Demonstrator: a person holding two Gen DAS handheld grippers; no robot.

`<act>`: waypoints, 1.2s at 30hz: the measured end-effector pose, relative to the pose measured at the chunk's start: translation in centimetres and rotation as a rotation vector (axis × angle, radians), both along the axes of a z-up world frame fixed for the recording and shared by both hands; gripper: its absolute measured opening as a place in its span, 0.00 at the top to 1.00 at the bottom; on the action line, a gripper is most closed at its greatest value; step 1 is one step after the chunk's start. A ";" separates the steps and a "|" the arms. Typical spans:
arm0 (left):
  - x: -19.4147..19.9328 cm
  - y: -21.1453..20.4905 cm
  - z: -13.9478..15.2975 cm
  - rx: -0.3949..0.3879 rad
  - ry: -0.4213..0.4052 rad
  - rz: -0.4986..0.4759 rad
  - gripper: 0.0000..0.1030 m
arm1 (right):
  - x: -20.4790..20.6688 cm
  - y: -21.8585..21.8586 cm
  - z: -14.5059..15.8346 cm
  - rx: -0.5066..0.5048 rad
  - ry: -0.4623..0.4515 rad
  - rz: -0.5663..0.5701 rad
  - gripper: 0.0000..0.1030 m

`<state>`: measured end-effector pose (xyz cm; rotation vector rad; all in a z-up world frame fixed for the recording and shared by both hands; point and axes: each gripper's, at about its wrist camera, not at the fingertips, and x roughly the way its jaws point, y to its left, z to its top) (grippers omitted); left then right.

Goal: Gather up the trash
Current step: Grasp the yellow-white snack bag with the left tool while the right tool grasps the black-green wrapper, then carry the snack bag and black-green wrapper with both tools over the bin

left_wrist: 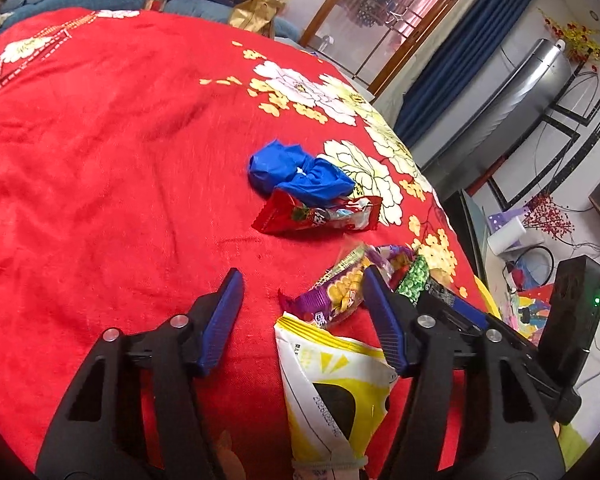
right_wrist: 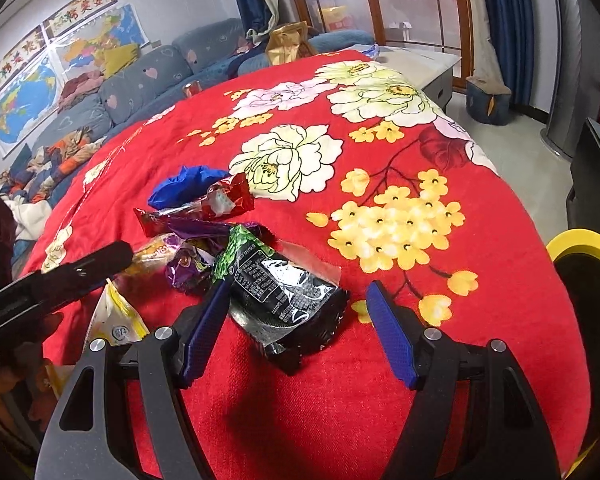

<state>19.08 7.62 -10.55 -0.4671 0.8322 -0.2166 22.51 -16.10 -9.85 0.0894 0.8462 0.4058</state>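
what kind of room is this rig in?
Looks like a home living room, most likely. A blue-grey sofa runs along the wall under maps, a red floral cloth covers the table holding the snack wrappers, and curtained glass doors stand behind.

Illegible small white print on the black wrapper [right_wrist: 288,300]; unreadable date code on the yellow-white bag [left_wrist: 332,384].

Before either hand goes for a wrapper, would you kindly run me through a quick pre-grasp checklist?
1. Right tongs open: ok.
2. Black wrapper between the right fingers: ok.
3. Left tongs open: ok.
4. Yellow-white bag between the left fingers: ok.
5. Purple wrapper clear of the left tongs: not ok, it lies by one finger.
6. Yellow-rimmed bin empty enough: cannot tell.
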 end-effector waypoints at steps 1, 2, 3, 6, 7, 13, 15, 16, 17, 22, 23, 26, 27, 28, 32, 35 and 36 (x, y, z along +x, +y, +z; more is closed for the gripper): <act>0.0 -0.1 0.0 0.000 0.001 -0.003 0.52 | 0.2 0.0 -0.1 0.004 0.003 0.003 0.47; 0.0 -0.3 -0.1 0.001 0.002 -0.009 0.52 | 0.1 -0.1 0.0 0.008 0.005 0.006 0.49; 0.0 -0.4 0.0 0.003 0.003 -0.013 0.54 | 0.1 -0.1 -0.1 0.011 0.006 0.007 0.50; 0.0 -0.9 0.0 0.009 0.001 -0.037 0.60 | -0.2 -0.3 -0.1 0.019 0.007 0.010 0.57; -0.1 -1.1 0.0 0.012 0.001 -0.047 0.61 | -0.4 -0.3 0.0 0.019 0.006 0.012 0.58; -0.6 -2.7 0.3 0.063 -0.004 -0.110 0.65 | -1.5 -0.6 0.2 0.025 -0.004 0.013 0.62; -0.8 -3.3 0.4 0.088 -0.010 -0.121 0.66 | -1.9 -0.8 0.2 0.029 -0.005 0.011 0.63; -0.9 -3.6 0.4 0.100 -0.012 -0.128 0.66 | -1.9 -0.8 0.2 0.029 -0.005 0.011 0.64; -1.0 -3.8 0.5 0.106 -0.012 -0.136 0.67 | -2.2 -0.9 0.2 0.030 -0.006 0.011 0.64; -1.5 -5.5 1.0 0.178 -0.029 -0.174 0.68 | -2.9 -1.3 0.5 0.033 -0.009 0.007 0.66; -1.6 -5.9 1.3 0.193 -0.035 -0.186 0.68 | -3.1 -1.5 0.5 0.037 -0.007 0.005 0.67; -1.8 -6.8 1.8 0.223 -0.049 -0.214 0.68 | -3.5 -2.0 0.7 0.046 -0.003 -0.009 0.67; -1.9 -7.0 1.9 0.229 -0.050 -0.220 0.68 | -3.4 -2.3 0.7 0.048 -0.003 -0.014 0.68; -2.1 -7.2 2.0 0.229 -0.051 -0.223 0.68 | -3.5 -2.5 0.7 0.051 -0.001 -0.019 0.68; -2.7 -7.4 2.1 0.210 -0.052 -0.224 0.68 | -3.8 -3.4 0.9 0.057 -0.001 -0.037 0.69; -3.0 -7.4 2.1 0.192 -0.051 -0.225 0.67 | -4.0 -3.7 1.0 0.060 -0.004 -0.043 0.69; -3.1 -7.4 2.1 0.193 -0.052 -0.225 0.67 | -4.0 -3.8 1.0 0.063 -0.003 -0.045 0.69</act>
